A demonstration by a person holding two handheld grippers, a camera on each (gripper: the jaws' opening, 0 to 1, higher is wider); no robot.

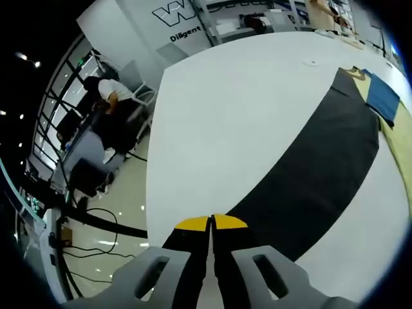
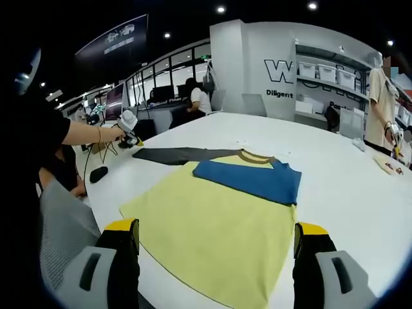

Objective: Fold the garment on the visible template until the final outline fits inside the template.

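While left gripper jaws pinch dark sleeve — right gripper jaws wide apart, empty, over yellow garment.

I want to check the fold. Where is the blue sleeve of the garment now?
In the right gripper view, the blue sleeve lies folded across the top of the yellow garment body, just below the brown collar, on the white table.

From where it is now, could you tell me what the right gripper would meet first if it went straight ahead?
Most likely the yellow garment, which lies directly beyond the open right gripper on the white table; the blue sleeve comes after it. Depth is unclear.
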